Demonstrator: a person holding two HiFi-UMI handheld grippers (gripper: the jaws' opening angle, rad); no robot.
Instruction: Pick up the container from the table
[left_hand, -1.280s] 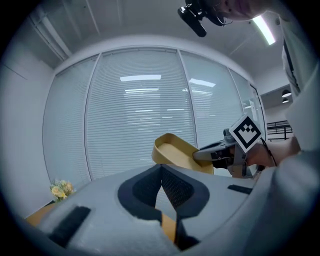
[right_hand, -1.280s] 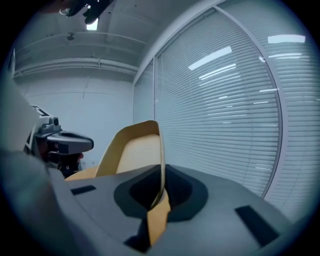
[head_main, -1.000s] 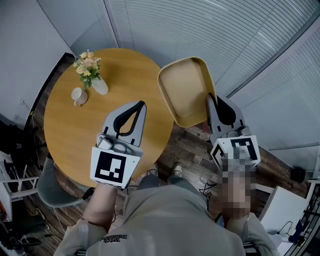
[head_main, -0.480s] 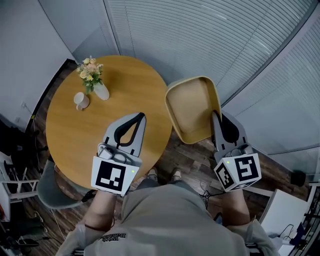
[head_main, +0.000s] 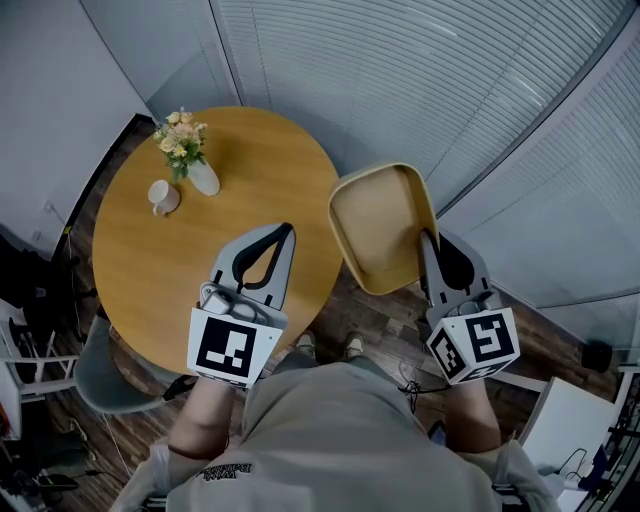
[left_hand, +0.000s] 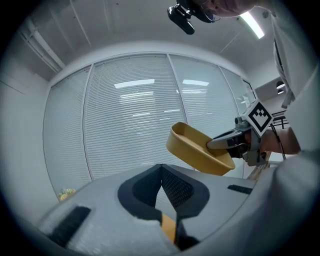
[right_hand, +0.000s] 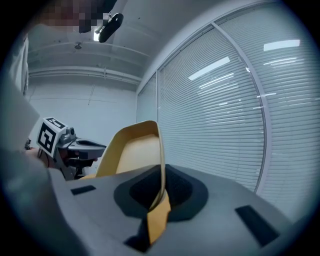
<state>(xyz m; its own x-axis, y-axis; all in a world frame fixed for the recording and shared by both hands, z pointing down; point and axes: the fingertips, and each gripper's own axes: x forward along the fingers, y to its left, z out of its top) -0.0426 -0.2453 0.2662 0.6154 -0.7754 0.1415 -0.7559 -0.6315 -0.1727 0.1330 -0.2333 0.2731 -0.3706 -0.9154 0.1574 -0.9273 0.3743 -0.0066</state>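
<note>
**Container held clear of the tabletop by the right gripper**

A small vase of flowers (head_main: 190, 160) and a white cup (head_main: 160, 196) stand close together near the far left edge of the round wooden tabletop (head_main: 140, 280). A grey chair (head_main: 100, 372) shows under the near left edge.

The left gripper (head_main: 285, 230) hovers over the near right part of the tabletop. In the left gripper view its jaws (left_hand: 161, 167) are closed tip to tip with nothing between them.

Just past the tabletop's right edge, over the dark wood floor (head_main: 375, 315), is the tan container (head_main: 382, 225), a shallow oblong tray with rounded corners. It touches neither the tabletop nor the floor. Its long axis runs away from the person, leaning slightly left, and its open side faces up toward the head camera. From the left gripper view the container (left_hand: 197, 150) is tilted, with its far end higher than the held end.

The right gripper (head_main: 428, 238) grips the container's near end. In the right gripper view the jaws (right_hand: 161, 187) are clamped on the thin wall of the container (right_hand: 132, 150), which stands edge-on between them.
</note>
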